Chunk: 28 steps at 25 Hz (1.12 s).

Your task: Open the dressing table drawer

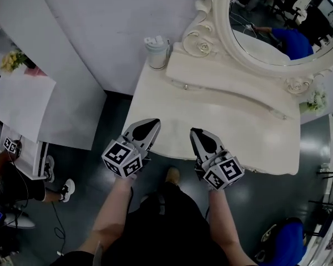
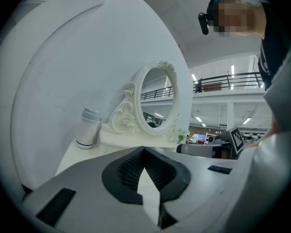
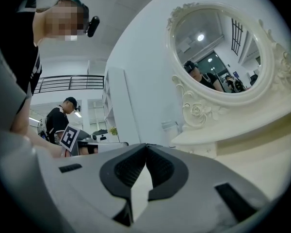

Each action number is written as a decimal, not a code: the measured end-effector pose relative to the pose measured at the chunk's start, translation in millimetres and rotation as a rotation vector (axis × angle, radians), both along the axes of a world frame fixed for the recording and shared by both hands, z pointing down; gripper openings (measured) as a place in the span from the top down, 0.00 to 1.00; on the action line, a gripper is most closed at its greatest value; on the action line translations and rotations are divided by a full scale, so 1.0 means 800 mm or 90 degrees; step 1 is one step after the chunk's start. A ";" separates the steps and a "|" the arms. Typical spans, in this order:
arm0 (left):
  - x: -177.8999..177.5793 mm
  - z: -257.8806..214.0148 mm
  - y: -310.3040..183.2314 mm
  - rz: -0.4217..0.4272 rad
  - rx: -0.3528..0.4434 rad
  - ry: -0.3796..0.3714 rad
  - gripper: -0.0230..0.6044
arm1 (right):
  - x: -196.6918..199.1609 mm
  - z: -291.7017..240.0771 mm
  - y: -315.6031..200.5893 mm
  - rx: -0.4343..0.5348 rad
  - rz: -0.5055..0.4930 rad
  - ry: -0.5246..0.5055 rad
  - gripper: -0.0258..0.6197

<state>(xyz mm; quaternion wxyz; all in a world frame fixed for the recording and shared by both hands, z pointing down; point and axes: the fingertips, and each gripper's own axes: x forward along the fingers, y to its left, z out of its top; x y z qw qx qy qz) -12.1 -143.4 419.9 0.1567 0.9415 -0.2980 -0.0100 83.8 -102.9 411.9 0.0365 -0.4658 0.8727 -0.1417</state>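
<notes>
- Two grippers, the left gripper (image 1: 153, 123) and the right gripper (image 1: 196, 131), are held side by side over the near edge of the dressing table (image 1: 172, 121), tips pointing toward the mirror.
- Left gripper: its own view shows the jaws pressed together at the tips (image 2: 144, 149) with nothing between them.
- Right gripper: the jaws likewise meet at the tips (image 3: 146, 146) and hold nothing.
- Ahead of both grippers, across the bare cream tabletop, runs the low drawer tier (image 1: 222, 73) under the mirror. It is apart from both sets of tips.
- A small drawer knob (image 1: 185, 86) sits on the tier's front ahead of the left gripper. A second knob (image 1: 283, 117) is farther off, ahead and to the right of the right gripper.
- From the right gripper view the drawer front (image 3: 203, 150) sits just beyond the tips, and it looks flush with the tier.
- The carved oval mirror (image 1: 277, 21) stands above the tier, beyond both grippers.
- A white lidded tumbler (image 1: 157, 51) stands at the table's back corner, ahead and slightly left of the left gripper, just beside the tier's end.
- A small sprig of flowers (image 1: 316, 100) sits at the far end of the tier, right of the right gripper.
</notes>
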 end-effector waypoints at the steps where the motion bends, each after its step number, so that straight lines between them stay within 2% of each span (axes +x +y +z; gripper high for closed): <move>1: 0.005 0.002 -0.007 -0.004 -0.003 -0.001 0.96 | 0.003 0.002 -0.007 -0.002 -0.006 0.001 0.95; 14: 0.059 0.028 -0.072 -0.037 -0.019 -0.021 0.96 | 0.044 0.026 -0.086 -0.021 -0.061 -0.019 0.95; 21: 0.097 0.050 -0.093 -0.012 -0.034 -0.044 0.96 | 0.051 0.045 -0.113 -0.047 -0.076 -0.027 0.95; 28: 0.128 0.078 -0.129 0.009 -0.044 -0.046 0.96 | 0.055 0.074 -0.145 -0.071 -0.071 -0.037 0.95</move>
